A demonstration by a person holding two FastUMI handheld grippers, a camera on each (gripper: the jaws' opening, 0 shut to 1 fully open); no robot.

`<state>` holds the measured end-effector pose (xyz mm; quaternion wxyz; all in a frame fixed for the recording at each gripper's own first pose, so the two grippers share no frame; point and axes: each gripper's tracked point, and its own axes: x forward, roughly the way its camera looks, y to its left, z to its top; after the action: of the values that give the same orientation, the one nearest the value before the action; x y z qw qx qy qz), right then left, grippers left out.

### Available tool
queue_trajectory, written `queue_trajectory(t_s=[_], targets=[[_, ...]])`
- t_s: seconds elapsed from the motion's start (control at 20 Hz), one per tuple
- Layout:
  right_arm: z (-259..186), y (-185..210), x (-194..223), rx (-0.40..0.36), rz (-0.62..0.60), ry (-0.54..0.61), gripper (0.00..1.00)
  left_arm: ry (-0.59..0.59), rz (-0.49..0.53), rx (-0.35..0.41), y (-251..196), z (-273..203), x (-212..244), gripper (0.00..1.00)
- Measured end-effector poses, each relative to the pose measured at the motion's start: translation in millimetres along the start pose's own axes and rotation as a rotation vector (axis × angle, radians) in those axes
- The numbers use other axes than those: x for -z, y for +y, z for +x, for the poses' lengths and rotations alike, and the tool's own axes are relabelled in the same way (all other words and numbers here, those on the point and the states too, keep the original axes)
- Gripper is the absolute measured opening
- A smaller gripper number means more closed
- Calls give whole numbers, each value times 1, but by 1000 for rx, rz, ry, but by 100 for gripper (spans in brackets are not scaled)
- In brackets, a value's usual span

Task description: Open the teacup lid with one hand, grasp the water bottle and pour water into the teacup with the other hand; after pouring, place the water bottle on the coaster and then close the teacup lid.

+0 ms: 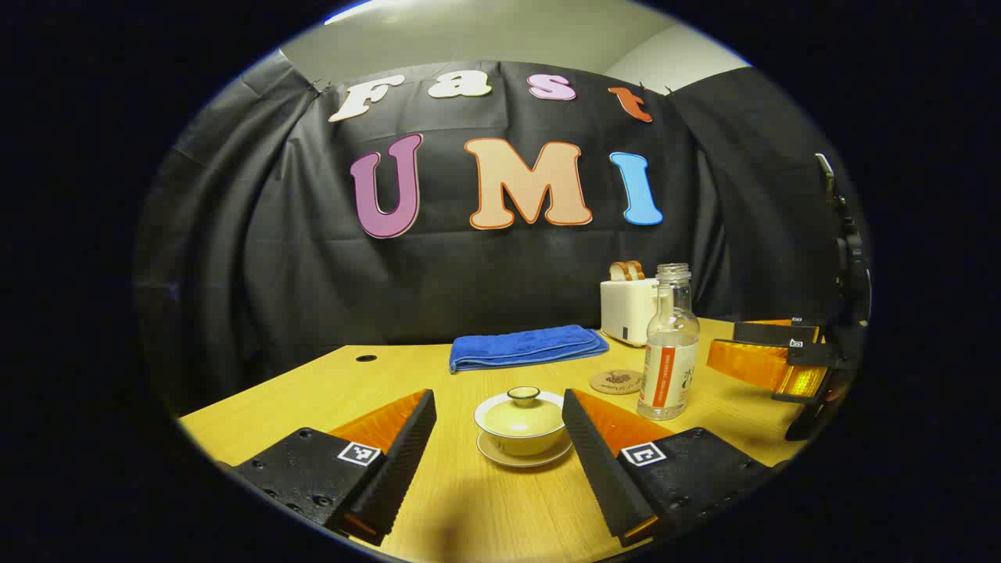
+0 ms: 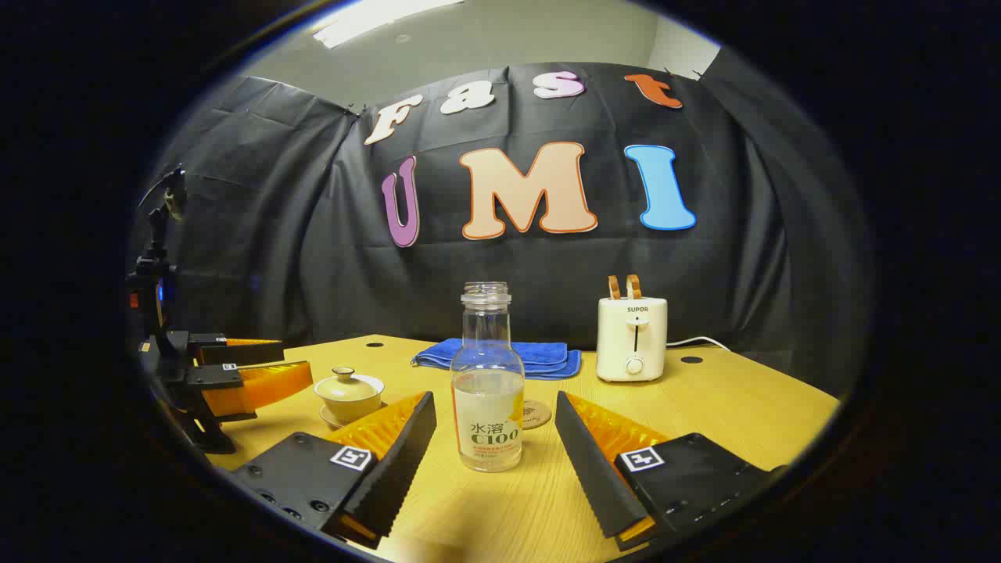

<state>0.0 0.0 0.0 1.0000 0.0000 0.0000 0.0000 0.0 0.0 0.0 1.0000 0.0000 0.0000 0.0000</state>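
Where black cloth hangs, wooden table (image 2: 727, 407).

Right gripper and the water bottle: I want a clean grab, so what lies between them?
Nothing. In the right gripper view the bottle stands ahead of the open right gripper, with bare table between them.

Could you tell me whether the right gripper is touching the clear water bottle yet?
Apart. In the right gripper view the right gripper stands open, bare tabletop visible between each finger and the clear water bottle.
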Motion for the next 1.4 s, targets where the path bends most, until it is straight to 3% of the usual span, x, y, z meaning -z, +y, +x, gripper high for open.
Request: queue_trajectory(t_s=[0.1,0.25,1.4], targets=[[1,-1,-1,6,0,1,100,-1,-15,1,3,0,2,95],[1,1,-1,1,1,0,95,-2,-60,-18,8,1,3,95],[1,0,-2,-5,-1,0,98,6,-50,47,-3,11,3,95]])
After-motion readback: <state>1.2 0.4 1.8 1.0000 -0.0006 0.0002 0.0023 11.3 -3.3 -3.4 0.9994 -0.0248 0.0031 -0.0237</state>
